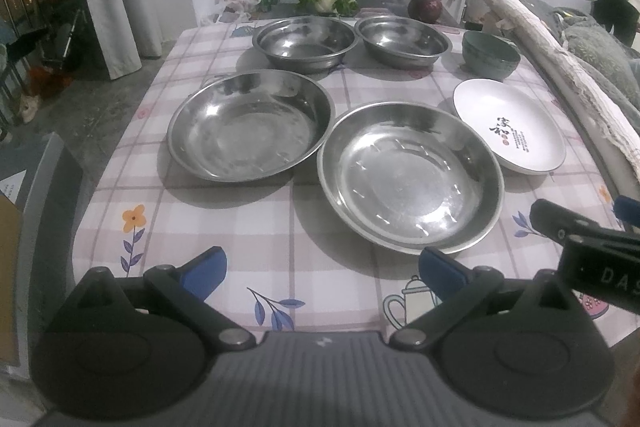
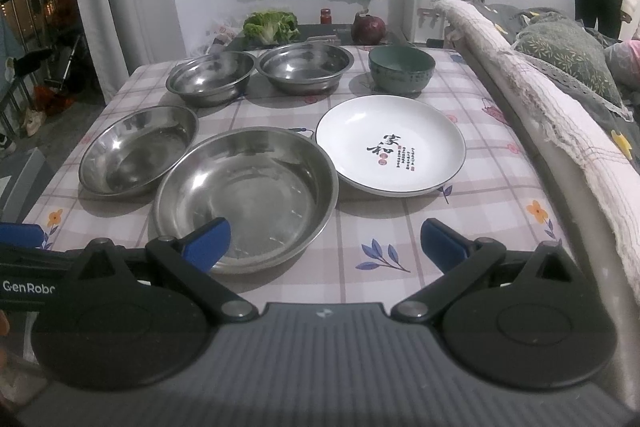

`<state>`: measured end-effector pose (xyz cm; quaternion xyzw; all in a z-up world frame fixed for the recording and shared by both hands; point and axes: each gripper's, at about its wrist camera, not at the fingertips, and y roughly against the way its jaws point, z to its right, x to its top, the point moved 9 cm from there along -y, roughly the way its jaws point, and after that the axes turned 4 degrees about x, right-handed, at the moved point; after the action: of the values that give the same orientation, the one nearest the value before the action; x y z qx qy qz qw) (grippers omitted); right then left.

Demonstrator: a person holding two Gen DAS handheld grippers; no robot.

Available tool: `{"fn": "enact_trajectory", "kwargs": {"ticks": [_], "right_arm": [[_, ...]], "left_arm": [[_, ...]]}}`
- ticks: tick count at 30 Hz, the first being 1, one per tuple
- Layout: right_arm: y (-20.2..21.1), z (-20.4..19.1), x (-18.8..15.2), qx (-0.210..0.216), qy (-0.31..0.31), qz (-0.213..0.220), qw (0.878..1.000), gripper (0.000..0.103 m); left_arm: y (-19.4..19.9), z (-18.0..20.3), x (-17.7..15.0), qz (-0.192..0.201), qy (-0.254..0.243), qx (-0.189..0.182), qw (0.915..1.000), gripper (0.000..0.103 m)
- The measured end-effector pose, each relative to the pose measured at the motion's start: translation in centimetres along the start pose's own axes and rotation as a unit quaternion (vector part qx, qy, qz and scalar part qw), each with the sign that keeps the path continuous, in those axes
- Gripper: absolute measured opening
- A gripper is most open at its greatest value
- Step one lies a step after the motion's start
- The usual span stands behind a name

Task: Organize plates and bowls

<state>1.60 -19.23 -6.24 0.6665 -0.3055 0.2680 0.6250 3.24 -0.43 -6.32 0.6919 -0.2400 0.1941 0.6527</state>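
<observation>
Left hand-held gripper (image 1: 322,273), right hand-held gripper (image 2: 325,241): jaws apart, empty. Mid-frame bench (image 2: 500,167): steel plates (image 2: 244,195), white plate (image 2: 390,147), green bowl (image 2: 401,69). Upper frame: lettuce (image 2: 271,26).

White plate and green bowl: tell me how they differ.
The white plate is wide and shallow; the green bowl is narrower and deep. The plate is white with black characters printed inside; the bowl is dark green with no print visible. The plate lies nearer the camera, the bowl behind it. Both sit upright and empty on the checked tablecloth.
</observation>
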Motion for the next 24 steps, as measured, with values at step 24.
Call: {"fn": "enact_trajectory", "kwargs": {"ticks": [24], "right_arm": [[-0.1,0.2,0.3,-0.002,0.005,0.005,1.000,0.102]], "left_arm": [[-0.8,-1.5,0.9,-0.001,0.003,0.010,0.9999,0.103]]}}
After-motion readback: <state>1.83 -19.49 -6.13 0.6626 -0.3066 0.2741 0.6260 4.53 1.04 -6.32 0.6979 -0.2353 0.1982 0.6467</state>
